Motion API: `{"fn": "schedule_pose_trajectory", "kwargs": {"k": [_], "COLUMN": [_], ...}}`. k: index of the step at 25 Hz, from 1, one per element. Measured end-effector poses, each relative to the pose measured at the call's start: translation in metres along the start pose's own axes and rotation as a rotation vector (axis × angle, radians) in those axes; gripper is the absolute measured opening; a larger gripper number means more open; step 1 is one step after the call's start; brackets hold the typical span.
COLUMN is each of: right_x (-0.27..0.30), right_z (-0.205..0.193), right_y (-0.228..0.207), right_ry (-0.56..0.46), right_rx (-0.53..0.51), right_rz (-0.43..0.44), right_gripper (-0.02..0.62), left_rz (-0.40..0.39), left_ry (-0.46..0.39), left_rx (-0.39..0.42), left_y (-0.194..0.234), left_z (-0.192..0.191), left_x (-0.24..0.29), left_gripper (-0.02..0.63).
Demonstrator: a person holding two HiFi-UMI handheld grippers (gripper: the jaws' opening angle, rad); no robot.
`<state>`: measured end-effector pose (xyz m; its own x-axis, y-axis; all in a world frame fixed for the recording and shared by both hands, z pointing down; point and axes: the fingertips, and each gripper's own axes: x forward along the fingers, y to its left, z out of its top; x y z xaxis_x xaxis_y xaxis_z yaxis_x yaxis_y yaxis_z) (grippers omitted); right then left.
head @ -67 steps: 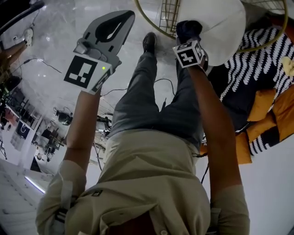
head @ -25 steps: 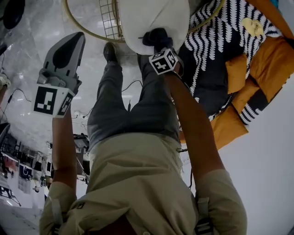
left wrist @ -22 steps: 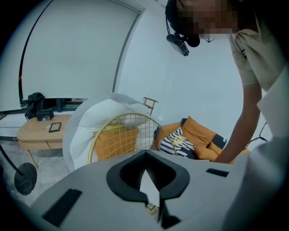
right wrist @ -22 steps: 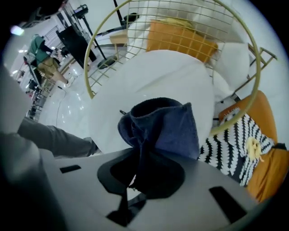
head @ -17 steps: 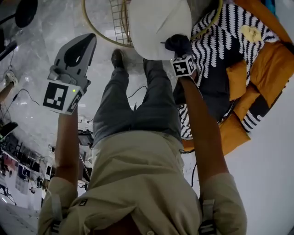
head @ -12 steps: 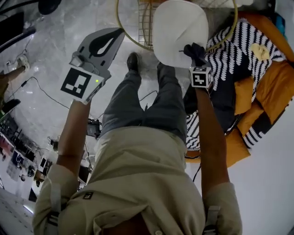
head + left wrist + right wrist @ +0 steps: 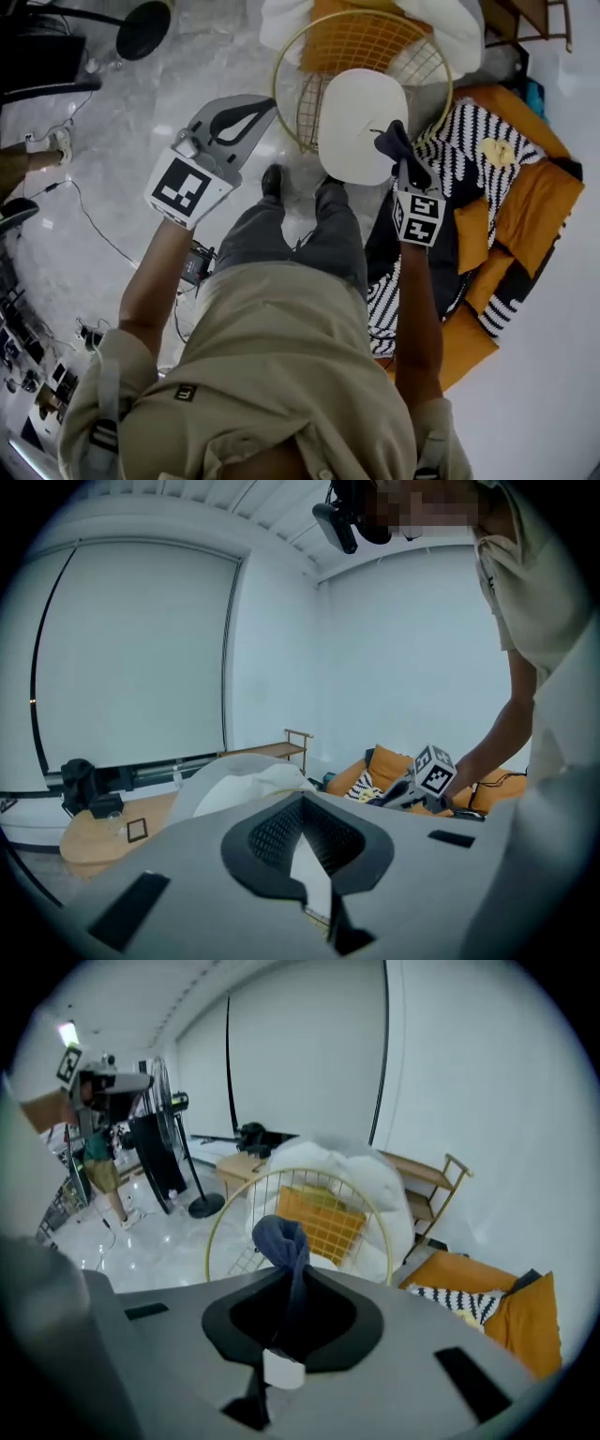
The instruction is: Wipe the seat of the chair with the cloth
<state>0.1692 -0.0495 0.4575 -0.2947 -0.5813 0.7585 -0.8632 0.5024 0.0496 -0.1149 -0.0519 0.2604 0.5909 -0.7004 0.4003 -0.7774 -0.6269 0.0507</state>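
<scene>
The right gripper (image 7: 292, 1314) is pinching the dark blue cloth (image 7: 281, 1239) between its fingers (image 7: 330, 1324), a soft bunch poking out past the tips. Being light and limp, the cloth probably needs a firm pinch on a gathered fold. It is hanging at the right edge of the white seat (image 7: 361, 117); whether it is touching the seat is unclear. The left gripper (image 7: 267, 103), fingers pressed together and empty, is hovering left of the chair (image 7: 298, 105).
</scene>
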Motion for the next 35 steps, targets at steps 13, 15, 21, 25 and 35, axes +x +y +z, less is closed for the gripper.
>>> {"fn": "schedule_pose_trajectory", "kwargs": {"k": [13,15,21,25,35], "right_x": [-0.258,-0.291,-0.363,-0.415,-0.425], "right_z": [0.179,0.19,0.218,0.241,0.275], "right_y": [0.02,0.021,0.029,0.051,0.131], "right_ry": [-0.537,-0.601,-0.72,-0.76,-0.774], "right_rx": [0.021,0.016,-0.005,0.011,0.002], "right_rz": [-0.119,-0.142,-0.196,-0.197,-0.242], "right_gripper": [0.049,0.049,0.043,0.043,0.043], "left_rz": [-0.033,-0.04,-0.076,-0.102,-0.17], "left_ry": [-0.165,-0.187,-0.222,-0.22,-0.264], "left_rx": [0.118,0.14,0.175,0.177,0.161], "left_y": [-0.042,-0.049,-0.058,-0.064,-0.017], "left_z": [0.088,0.095,0.104,0.12,0.099], "left_x": [-0.106,-0.115,-0.13,-0.163,-0.21], "left_gripper": [0.015,0.015,0.015,0.015,0.015]}}
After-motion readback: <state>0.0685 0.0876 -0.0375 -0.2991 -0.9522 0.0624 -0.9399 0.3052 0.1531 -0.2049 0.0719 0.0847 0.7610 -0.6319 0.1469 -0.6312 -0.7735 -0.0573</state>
